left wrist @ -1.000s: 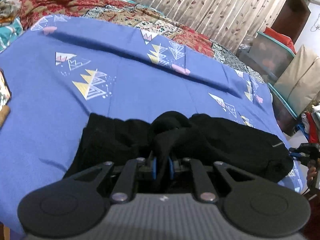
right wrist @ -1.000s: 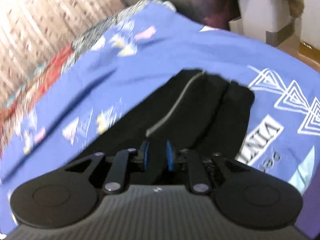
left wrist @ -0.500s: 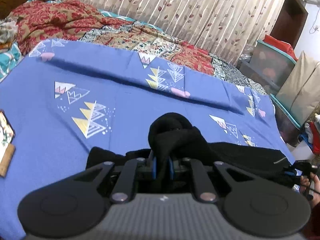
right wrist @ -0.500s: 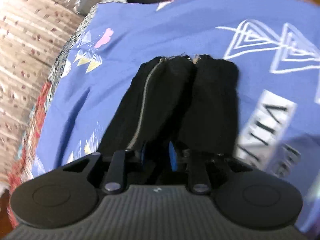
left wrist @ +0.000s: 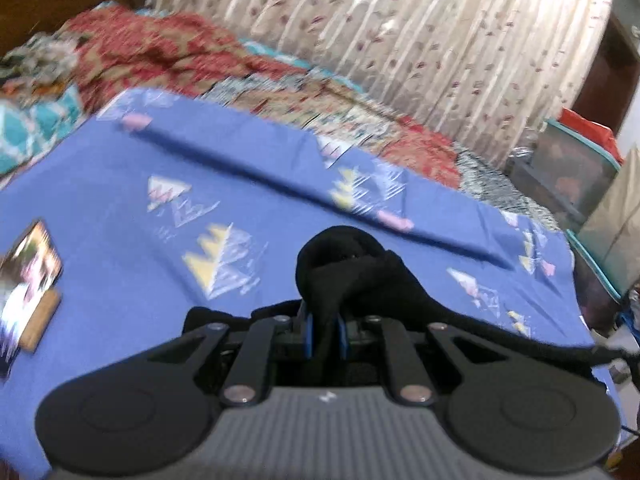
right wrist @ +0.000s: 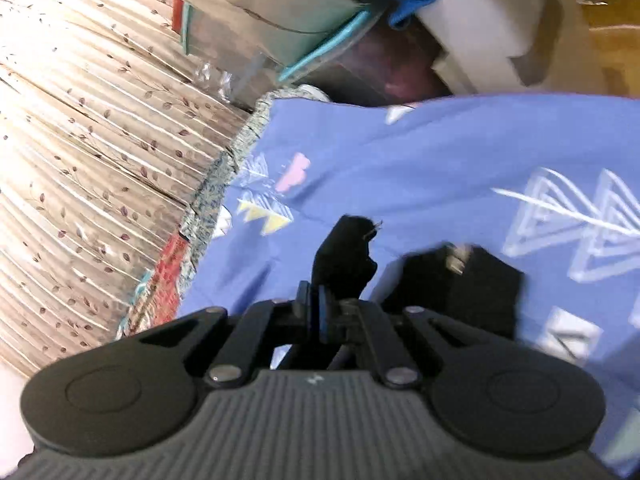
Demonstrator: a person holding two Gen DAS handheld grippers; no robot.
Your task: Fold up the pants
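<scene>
While lifted off the sheet [left wrist: 120,248] | both tools (left [left wrist: 323,334], right [right wrist: 320,314]) clamp pants [left wrist: 360,280]

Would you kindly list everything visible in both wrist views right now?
pants: one, black, bunched on the bed, pinched at two spots
sheet: one, blue with triangle prints, covering the bed
blanket: one, red patterned, far side of bed
curtain: one, beige with leaf print, behind bed
phone: one, lit screen, left on sheet
storage box: one, clear with teal lid, right
left gripper: shut on pants
right gripper: shut on pants
</scene>
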